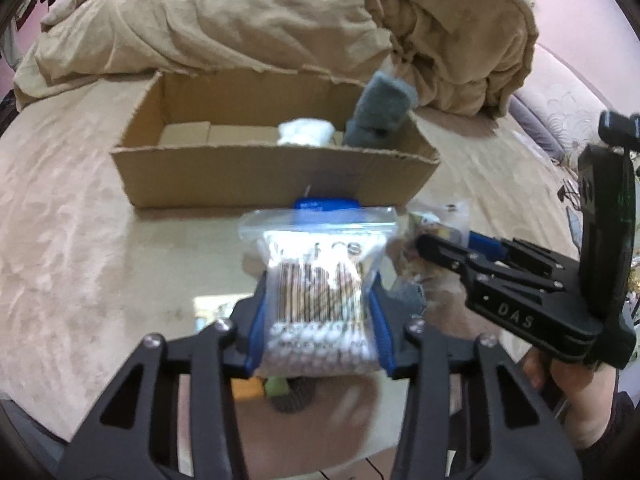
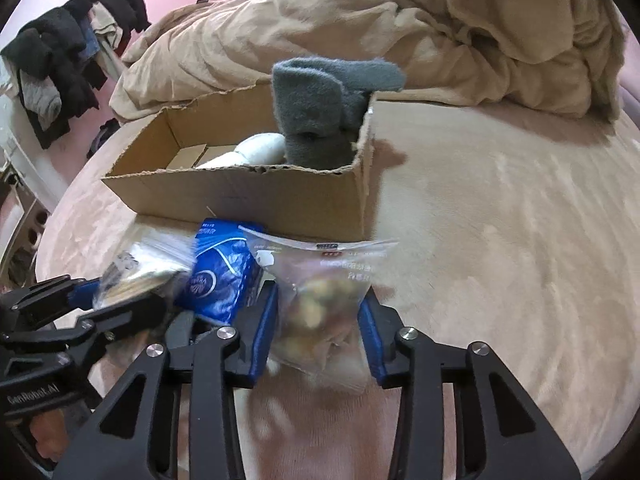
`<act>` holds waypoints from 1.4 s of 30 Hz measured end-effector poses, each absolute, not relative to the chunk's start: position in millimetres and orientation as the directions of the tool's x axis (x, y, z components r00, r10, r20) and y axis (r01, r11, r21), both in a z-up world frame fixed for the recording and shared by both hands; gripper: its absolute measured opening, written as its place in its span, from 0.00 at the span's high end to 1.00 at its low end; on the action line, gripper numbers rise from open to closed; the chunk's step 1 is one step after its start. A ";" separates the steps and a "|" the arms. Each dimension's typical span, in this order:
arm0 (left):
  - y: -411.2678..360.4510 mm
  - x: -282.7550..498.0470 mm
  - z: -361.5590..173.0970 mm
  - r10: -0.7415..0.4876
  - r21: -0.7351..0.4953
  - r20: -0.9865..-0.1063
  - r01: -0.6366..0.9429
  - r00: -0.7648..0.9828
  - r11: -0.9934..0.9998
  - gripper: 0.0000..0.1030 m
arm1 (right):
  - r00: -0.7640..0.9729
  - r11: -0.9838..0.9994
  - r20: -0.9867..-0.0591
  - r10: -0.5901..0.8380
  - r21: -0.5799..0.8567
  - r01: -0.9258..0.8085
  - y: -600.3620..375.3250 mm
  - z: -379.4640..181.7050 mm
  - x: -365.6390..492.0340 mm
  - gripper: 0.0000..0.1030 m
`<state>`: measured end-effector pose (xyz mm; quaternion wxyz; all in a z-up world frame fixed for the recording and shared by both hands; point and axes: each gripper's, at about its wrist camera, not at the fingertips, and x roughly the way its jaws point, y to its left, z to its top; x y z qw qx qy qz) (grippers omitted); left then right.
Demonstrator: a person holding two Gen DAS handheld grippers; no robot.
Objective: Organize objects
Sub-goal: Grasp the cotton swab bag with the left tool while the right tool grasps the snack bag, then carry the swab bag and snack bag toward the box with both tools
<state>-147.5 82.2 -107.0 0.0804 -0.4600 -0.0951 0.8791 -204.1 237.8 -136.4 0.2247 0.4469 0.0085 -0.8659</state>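
My left gripper [image 1: 319, 280] is shut on a clear zip bag of cotton swabs [image 1: 316, 248], its blue pads pressing both sides. In the right wrist view, my right gripper [image 2: 320, 292] is shut on a clear zip bag of brownish snacks [image 2: 340, 264]. A blue packet [image 2: 220, 280] lies between the two bags, in front of an open cardboard box [image 1: 272, 176]. The box holds a grey sock [image 1: 380, 112] standing in its right end and a white roll [image 1: 304, 132]. Each gripper shows in the other's view: the right gripper [image 1: 440, 240] and the left gripper [image 2: 120, 292].
Everything rests on a beige bed cover [image 2: 500, 240]. A crumpled tan duvet [image 1: 280, 20] lies behind the box. Dark clothes [image 2: 68, 60] hang at the far left. A hand [image 1: 572, 392] holds the right gripper. Small orange and green items [image 1: 260, 388] lie beneath the left gripper.
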 end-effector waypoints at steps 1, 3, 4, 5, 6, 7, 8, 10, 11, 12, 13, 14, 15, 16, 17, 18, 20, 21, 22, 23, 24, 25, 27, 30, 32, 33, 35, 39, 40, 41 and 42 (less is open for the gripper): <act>80.6 -144.0 -102.1 0.229 -0.242 -0.789 -0.054 -0.571 -0.969 0.57 | -0.510 -0.901 -0.772 -0.379 0.184 0.392 239.7 -132.3 -199.3 0.61; 76.2 -133.6 -90.0 0.229 -0.246 -0.774 -0.053 -0.590 -0.968 0.57 | -0.529 -0.905 -0.761 -0.375 0.176 0.388 241.6 -123.1 -190.0 0.61; 74.4 -131.2 -86.6 0.230 -0.247 -0.770 -0.053 -0.595 -0.967 0.57 | -0.537 -0.905 -0.755 -0.376 0.177 0.386 242.9 -119.3 -185.6 0.61; 72.3 -127.7 -81.5 0.230 -0.249 -0.764 -0.053 -0.603 -0.967 0.57 | -0.545 -0.906 -0.748 -0.380 0.180 0.384 244.2 -114.8 -179.7 0.61; 69.7 -122.6 -75.2 0.229 -0.249 -0.757 -0.054 -0.612 -0.967 0.57 | -0.550 -0.906 -0.744 -0.380 0.182 0.381 245.0 -111.6 -176.1 0.61; 68.1 -119.5 -70.0 0.227 -0.247 -0.750 -0.056 -0.621 -0.967 0.57 | -0.554 -0.907 -0.739 -0.383 0.187 0.378 245.9 -108.1 -172.1 0.61; 66.3 -115.5 -64.6 0.226 -0.246 -0.743 -0.058 -0.629 -0.968 0.57 | -0.559 -0.906 -0.733 -0.387 0.192 0.376 246.9 -104.2 -168.3 0.61; 60.3 -106.8 -54.6 0.223 -0.245 -0.730 -0.057 -0.646 -0.968 0.57 | -0.572 -0.906 -0.719 -0.395 0.200 0.374 248.1 -93.8 -159.5 0.61; 57.4 -103.9 -50.0 0.224 -0.249 -0.724 -0.056 -0.653 -0.967 0.57 | -0.575 -0.905 -0.715 -0.397 0.203 0.373 248.4 -89.9 -156.8 0.61; 53.7 -100.1 -44.6 0.226 -0.253 -0.716 -0.057 -0.660 -0.966 0.57 | -0.580 -0.904 -0.708 -0.402 0.209 0.373 249.2 -84.3 -152.9 0.61; 51.2 -97.7 -40.3 0.229 -0.256 -0.710 -0.059 -0.666 -0.965 0.57 | -0.584 -0.902 -0.702 -0.409 0.214 0.374 249.5 -79.6 -149.4 0.61; 47.6 -95.4 -35.7 0.238 -0.264 -0.703 -0.064 -0.671 -0.962 0.57 | -0.587 -0.900 -0.695 -0.414 0.218 0.377 249.0 -75.4 -145.7 0.61; 42.9 -92.7 -32.4 0.247 -0.273 -0.698 -0.068 -0.672 -0.960 0.57 | -0.590 -0.898 -0.691 -0.418 0.219 0.380 247.6 -70.7 -142.7 0.61; 40.8 -92.2 -31.1 0.253 -0.279 -0.695 -0.071 -0.673 -0.958 0.57 | -0.590 -0.896 -0.687 -0.424 0.222 0.385 246.4 -67.1 -141.0 0.61; 37.6 -92.1 -30.2 0.258 -0.285 -0.692 -0.072 -0.674 -0.956 0.57 | -0.589 -0.892 -0.683 -0.431 0.226 0.391 245.1 -63.6 -139.2 0.61; 33.3 -92.6 -29.7 0.258 -0.289 -0.689 -0.070 -0.677 -0.955 0.57 | -0.589 -0.889 -0.679 -0.438 0.231 0.395 243.5 -59.8 -137.6 0.61; 22.3 -96.4 -33.1 0.262 -0.307 -0.682 -0.058 -0.683 -0.950 0.57 | -0.587 -0.883 -0.673 -0.450 0.239 0.403 240.1 -54.5 -135.4 0.61; 16.7 -98.7 -36.8 0.270 -0.321 -0.681 -0.054 -0.680 -0.946 0.56 | -0.586 -0.881 -0.672 -0.453 0.238 0.408 236.8 -53.0 -135.1 0.61; 12.1 -102.1 -41.9 0.266 -0.322 -0.687 -0.045 -0.677 -0.946 0.56 | -0.582 -0.880 -0.675 -0.453 0.236 0.412 233.5 -53.2 -135.1 0.61; 7.3 -106.9 -48.7 0.248 -0.310 -0.699 -0.028 -0.671 -0.950 0.56 | -0.575 -0.878 -0.679 -0.456 0.236 0.417 229.3 -54.6 -134.5 0.61; 0.3 -112.4 -57.4 0.240 -0.309 -0.713 -0.012 -0.659 -0.951 0.56 | -0.565 -0.874 -0.684 -0.461 0.241 0.422 224.7 -57.6 -134.8 0.61; -5.7 -117.7 -64.9 0.246 -0.319 -0.723 -0.003 -0.646 -0.948 0.55 | -0.556 -0.872 -0.690 -0.463 0.243 0.425 220.7 -60.6 -134.8 0.61; -18.1 -124.2 -77.6 0.256 -0.335 -0.734 0.008 -0.629 -0.942 0.55 | -0.535 -0.866 -0.703 -0.469 0.246 0.435 211.2 -66.6 -134.4 0.61; -34.2 -128.2 -94.1 0.244 -0.336 -0.748 0.035 -0.617 -0.941 0.55 | -0.493 -0.847 -0.710 -0.503 0.293 0.442 195.9 -76.8 -133.5 0.61; -42.1 -129.8 -104.5 0.248 -0.347 -0.758 0.051 -0.604 -0.937 0.55 | -0.458 -0.830 -0.717 -0.525 0.312 0.463 176.9 -85.5 -131.2 0.61; -45.9 -129.9 -109.4 0.242 -0.346 -0.764 0.062 -0.598 -0.936 0.55 | -0.435 -0.815 -0.719 -0.541 0.322 0.481 163.0 -90.0 -129.8 0.61; -51.1 -129.5 -115.9 0.235 -0.346 -0.768 0.077 -0.596 -0.935 0.55 | -0.393 -0.792 -0.727 -0.563 0.339 0.508 136.5 -99.4 -128.4 0.61; -71.2 -127.0 -125.4 0.222 -0.364 -0.772 0.128 -0.595 -0.923 0.55 | -0.350 -0.777 -0.756 -0.554 0.318 0.543 93.7 -118.9 -130.7 0.61; -76.3 -125.9 -126.3 0.222 -0.369 -0.771 0.136 -0.596 -0.919 0.55 | -0.343 -0.780 -0.763 -0.547 0.316 0.541 87.6 -123.2 -133.1 0.62; -81.5 -124.7 -127.9 0.222 -0.374 -0.771 0.142 -0.597 -0.917 0.55 | -0.343 -0.785 -0.768 -0.540 0.313 0.535 82.4 -127.3 -136.5 0.62; -86.4 -123.4 -129.3 0.224 -0.379 -0.772 0.147 -0.595 -0.914 0.55 | -0.345 -0.788 -0.771 -0.536 0.310 0.532 79.6 -128.9 -138.7 0.62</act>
